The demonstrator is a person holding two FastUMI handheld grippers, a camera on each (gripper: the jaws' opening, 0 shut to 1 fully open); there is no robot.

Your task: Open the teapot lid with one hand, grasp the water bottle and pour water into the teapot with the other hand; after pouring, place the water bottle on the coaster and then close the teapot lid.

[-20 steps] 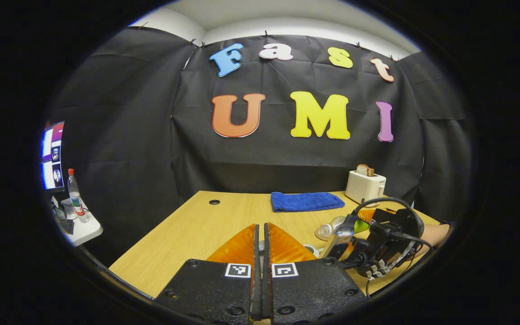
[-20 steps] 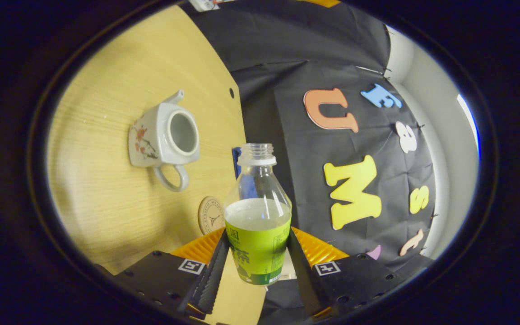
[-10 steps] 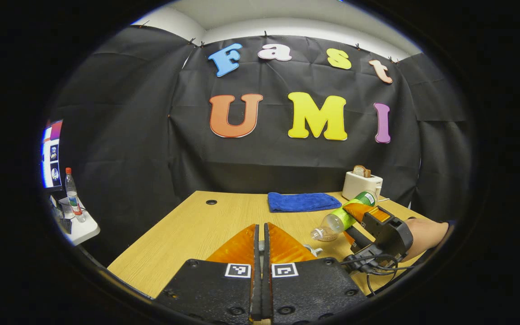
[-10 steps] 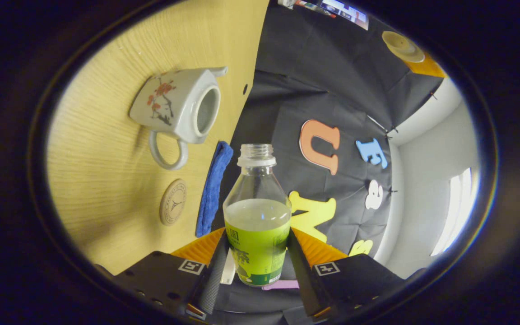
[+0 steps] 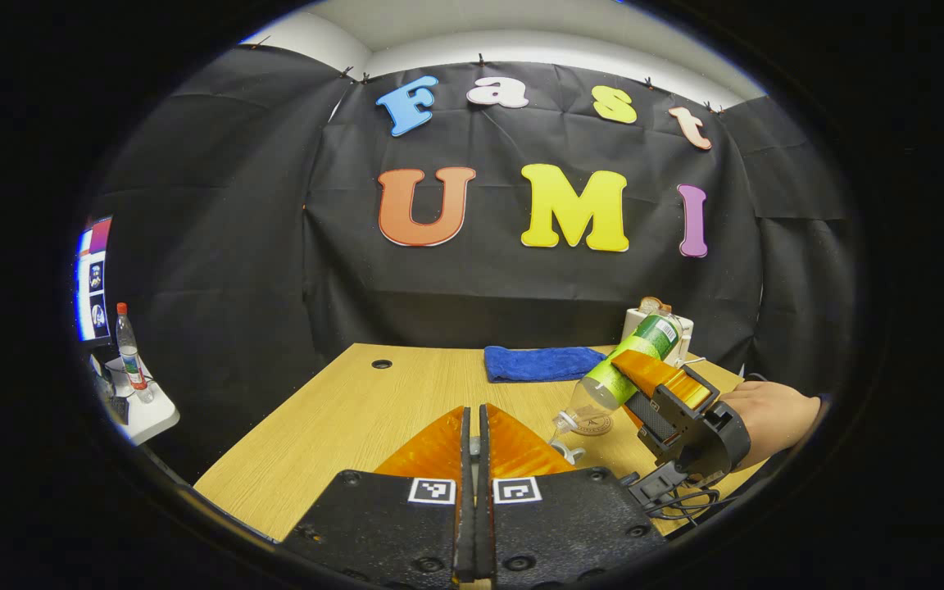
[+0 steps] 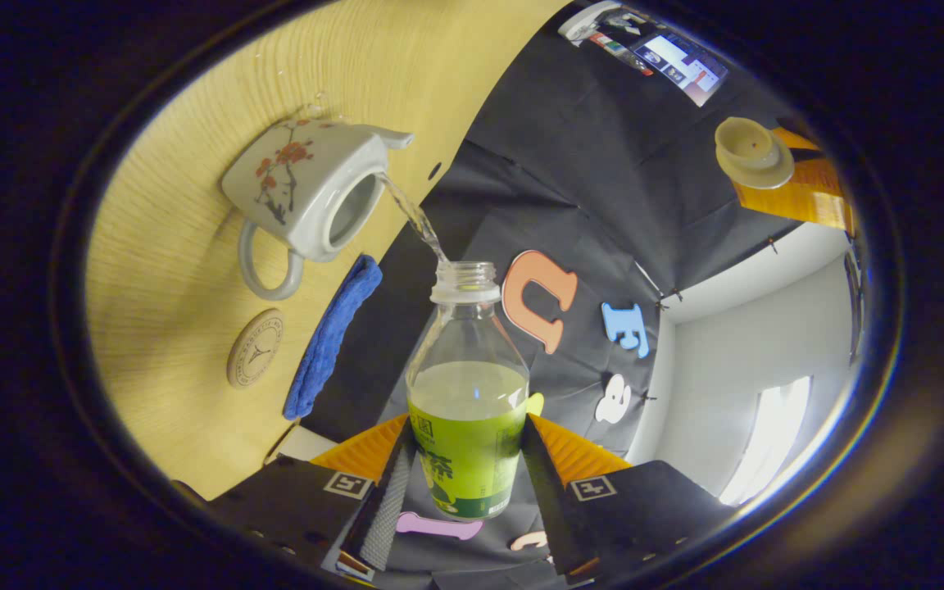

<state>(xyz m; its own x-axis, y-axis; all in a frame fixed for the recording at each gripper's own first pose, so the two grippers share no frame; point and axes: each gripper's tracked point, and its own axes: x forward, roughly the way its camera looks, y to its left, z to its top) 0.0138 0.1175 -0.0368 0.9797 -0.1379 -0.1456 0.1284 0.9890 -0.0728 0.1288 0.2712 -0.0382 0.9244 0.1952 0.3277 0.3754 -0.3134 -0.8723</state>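
The right gripper (image 6: 462, 483) pinches the water bottle (image 6: 467, 401) by its green-labelled body, one finger pressed on each side, and the bottle is tipped mouth-down over the teapot (image 6: 308, 197); a thin stream of water (image 6: 415, 217) runs from the open bottle neck into the teapot's round opening. The teapot, white with a red blossom pattern, stands on the wooden table (image 6: 185, 360) with its lid off. Just beside the teapot's handle lies the round coaster (image 6: 255, 347), bare, and a folded blue cloth (image 6: 331, 336) lies beyond the teapot, toward the far table edge. The teapot lid (image 6: 753, 151) shows held up high and well apart from the teapot, gripped at the tips of the left gripper (image 5: 476, 459), whose fingers stand pressed almost together around the lid's knob. In the left gripper view the right gripper (image 5: 644, 378) and the hand (image 5: 771, 410) holding it come in over the table, with the bottle (image 5: 619, 373) slanting down toward the teapot's spot, and a white toaster (image 5: 669, 328) stands behind the bottle at the table's back corner
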